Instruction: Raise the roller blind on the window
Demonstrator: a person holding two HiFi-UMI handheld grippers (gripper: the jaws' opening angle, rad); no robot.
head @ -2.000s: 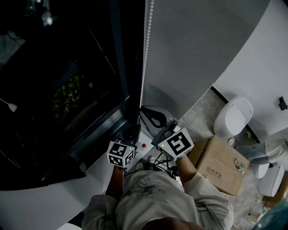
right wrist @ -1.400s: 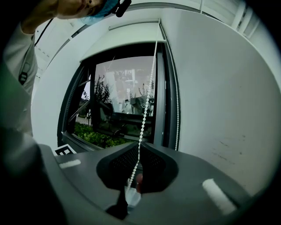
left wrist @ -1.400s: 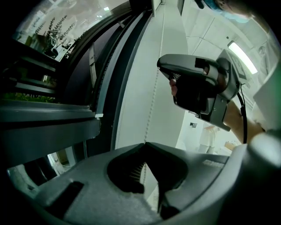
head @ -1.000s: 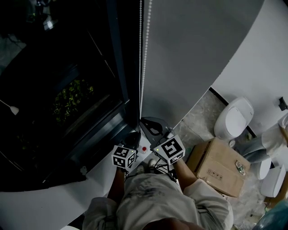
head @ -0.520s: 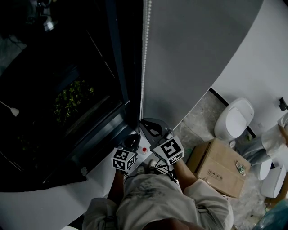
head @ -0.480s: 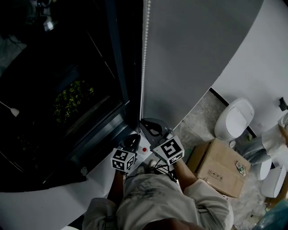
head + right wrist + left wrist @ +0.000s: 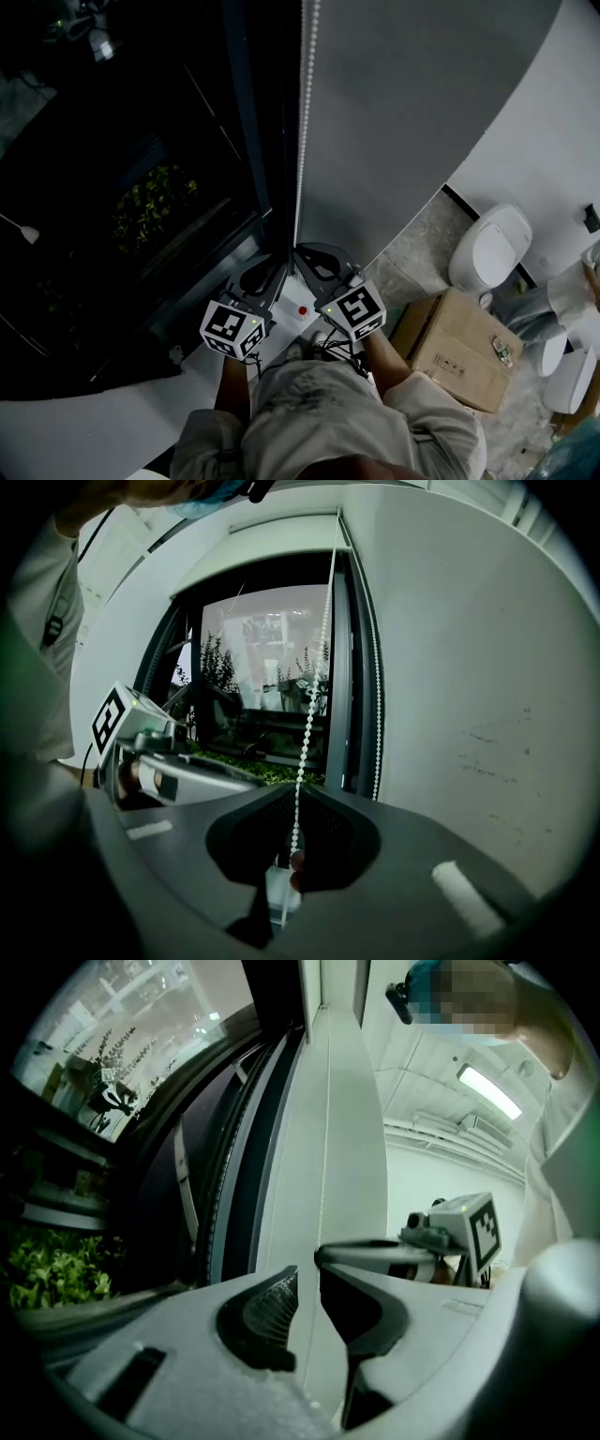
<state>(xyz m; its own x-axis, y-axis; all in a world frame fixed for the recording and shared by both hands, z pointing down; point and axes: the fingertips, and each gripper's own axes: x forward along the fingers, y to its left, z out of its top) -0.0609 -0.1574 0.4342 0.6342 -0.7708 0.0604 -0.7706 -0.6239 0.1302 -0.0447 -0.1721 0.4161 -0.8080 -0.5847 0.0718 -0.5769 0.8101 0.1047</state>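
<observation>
A white bead chain [image 7: 301,122] hangs down the dark window frame [image 7: 246,122] beside the grey wall. In the right gripper view the bead chain [image 7: 314,686] runs down into my right gripper [image 7: 293,803], which is shut on it. A second strand [image 7: 378,714] hangs free by the frame. My right gripper [image 7: 316,260] sits at the chain's lower end. My left gripper [image 7: 265,277] is just left of it, and its jaws are opening. In the left gripper view my left gripper [image 7: 307,1277] shows a narrow gap with nothing in it. No blind fabric shows over the glass.
A cardboard box [image 7: 459,352] and white ceramic fixtures [image 7: 487,246] stand on the floor to the right. A red button [image 7: 302,310] sits on the sill below the grippers. Green plants [image 7: 155,202] show through the dark window.
My left gripper has opened and shifted left and slightly back from the chain. The right gripper stays shut on the chain at nearly the same spot.
</observation>
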